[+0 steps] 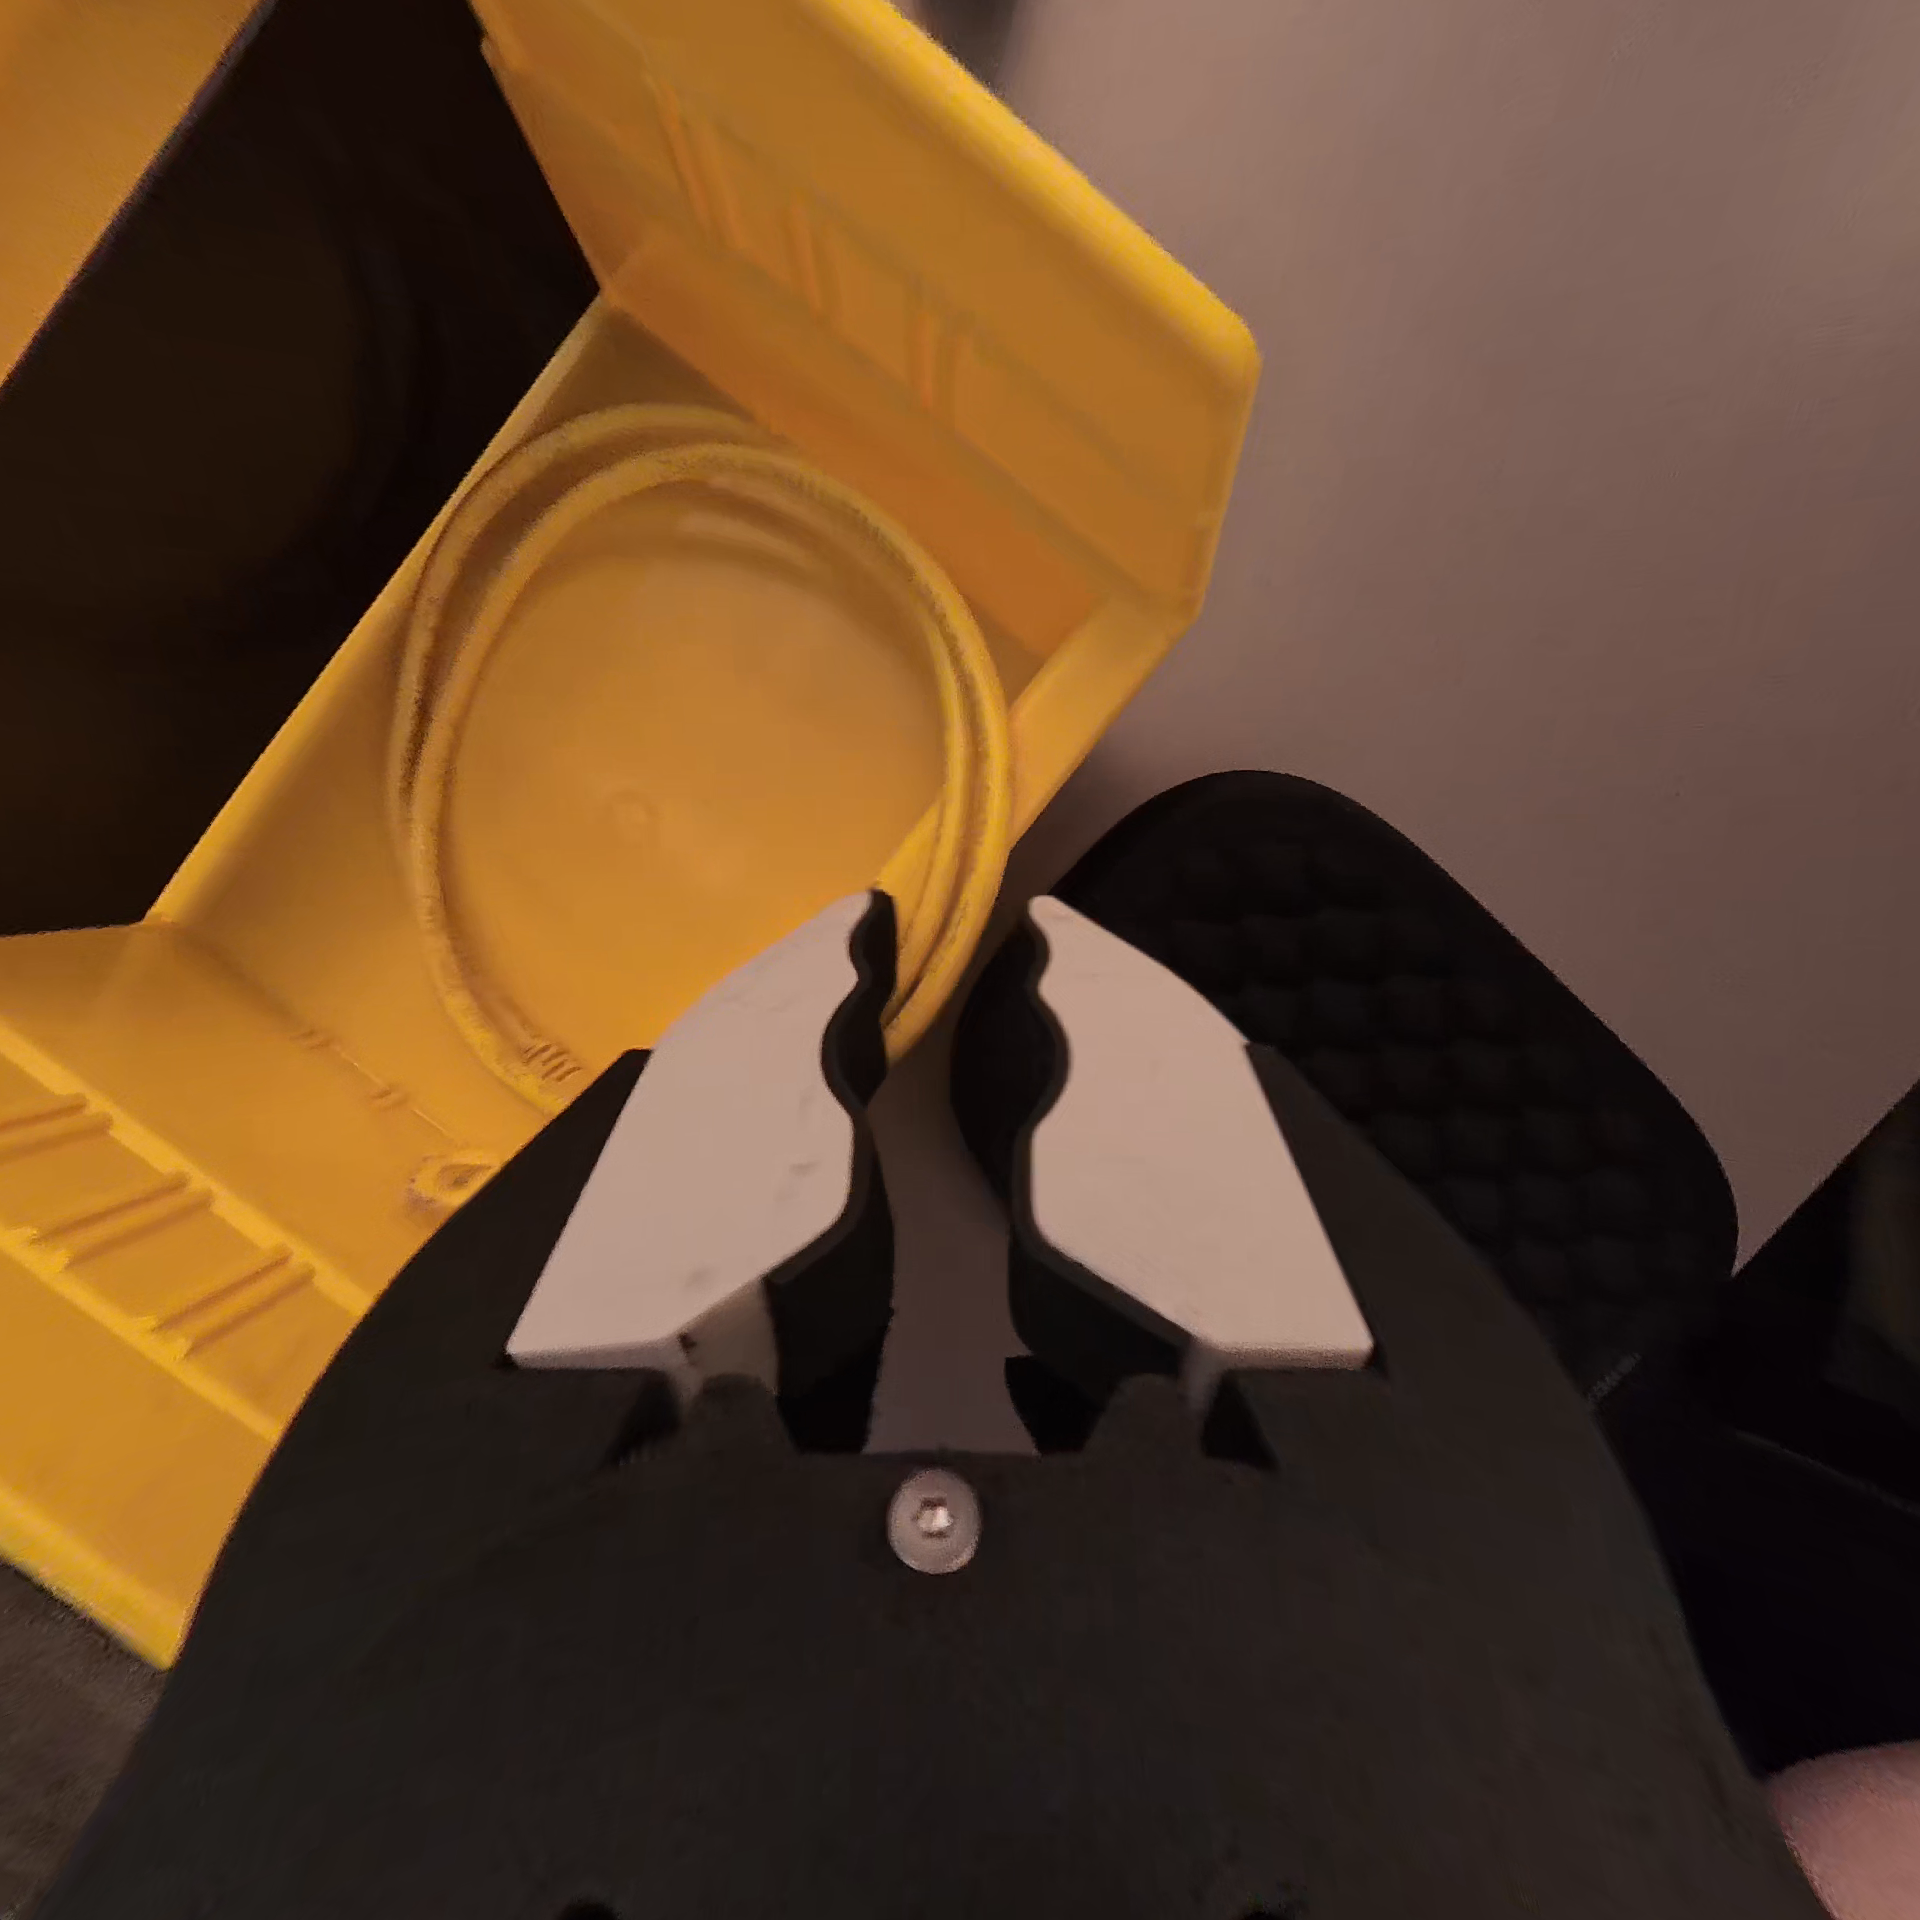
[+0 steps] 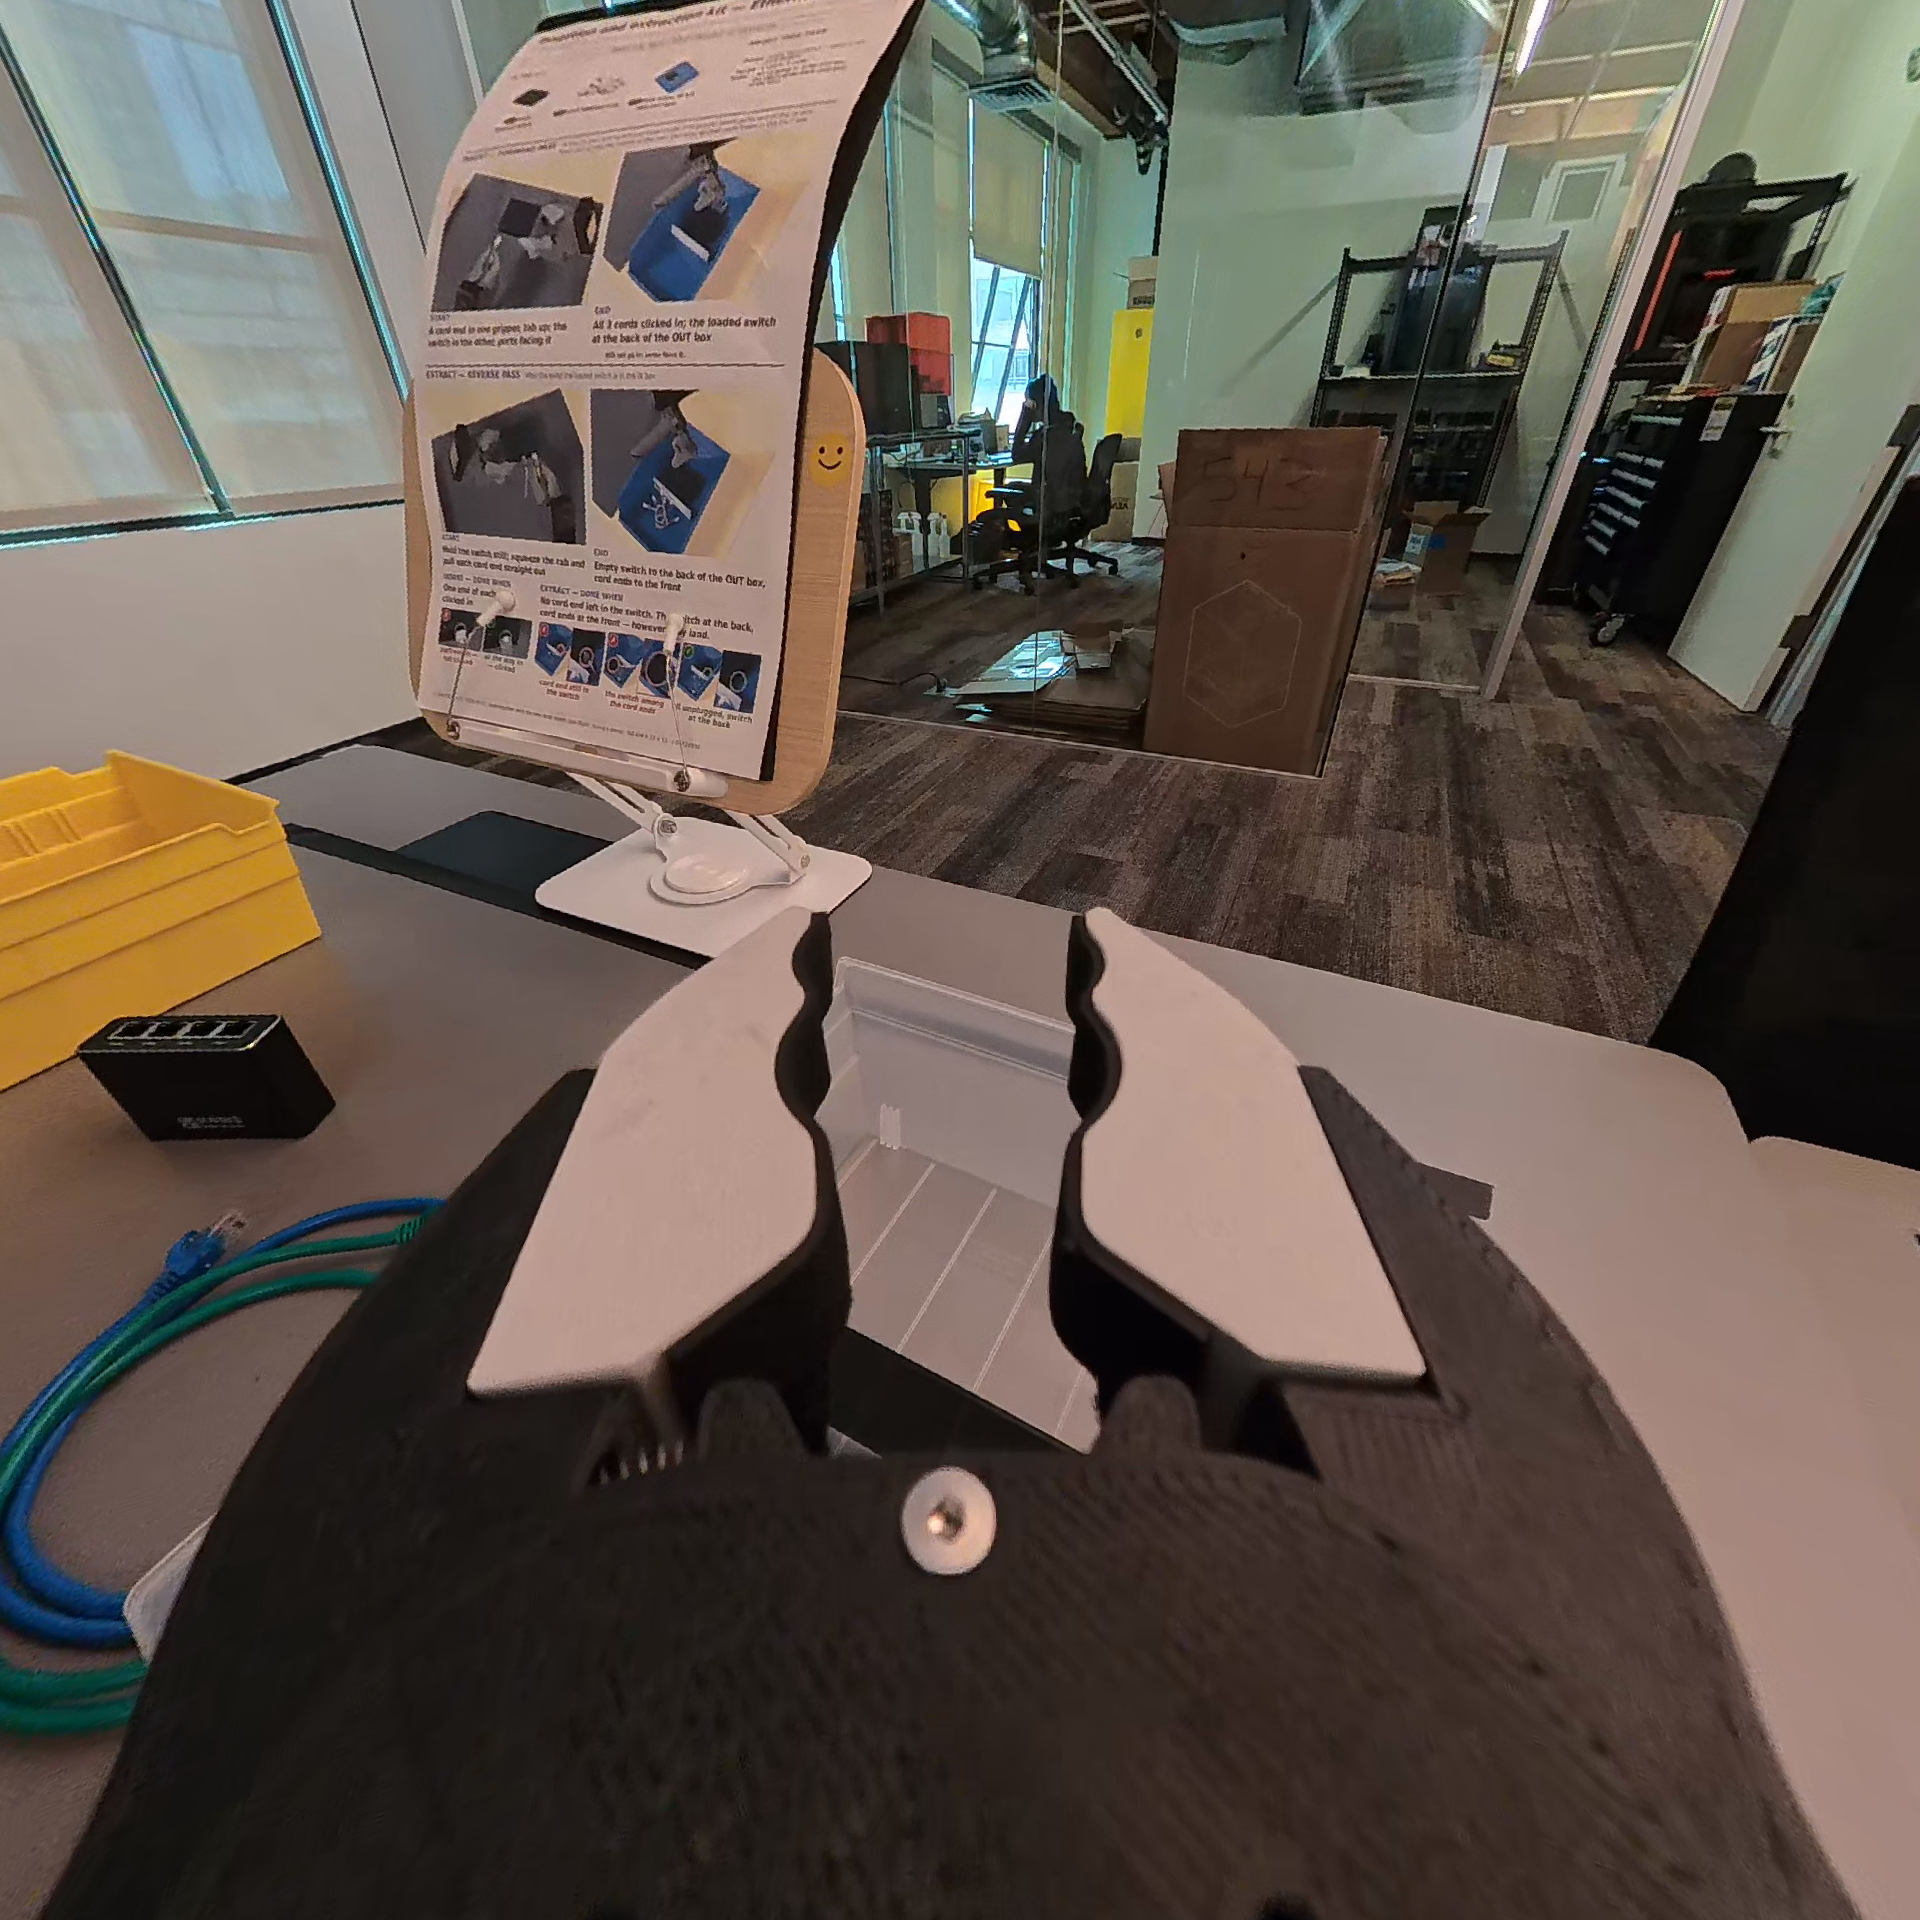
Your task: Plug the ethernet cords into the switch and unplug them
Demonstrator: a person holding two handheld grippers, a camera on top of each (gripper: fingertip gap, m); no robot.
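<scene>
In the left wrist view a yellow ethernet cord [image 1: 935, 665] lies coiled in a yellow bin [image 1: 1018, 343]. My left gripper [image 1: 961, 935] is over the bin's near wall, its jaws a little apart, with the coil's near loop showing between the fingertips; nothing is clamped. The frame is blurred. In the right wrist view the black switch [image 2: 208, 1075] stands on the grey table [image 2: 436, 997] at the left, ports up. A blue cord [image 2: 73, 1455] and a green cord [image 2: 208, 1299] lie in front of it. My right gripper [image 2: 951, 935] is open and empty above a white bin [image 2: 956, 1018].
The yellow bin [image 2: 135, 883] stands behind the switch at the table's left. A stand with an instruction sheet [image 2: 623, 416] is at the table's far edge. A black padded object [image 1: 1403, 1039] lies right of my left gripper. The table's right edge is close. Left tips to right tips: about 65 centimetres.
</scene>
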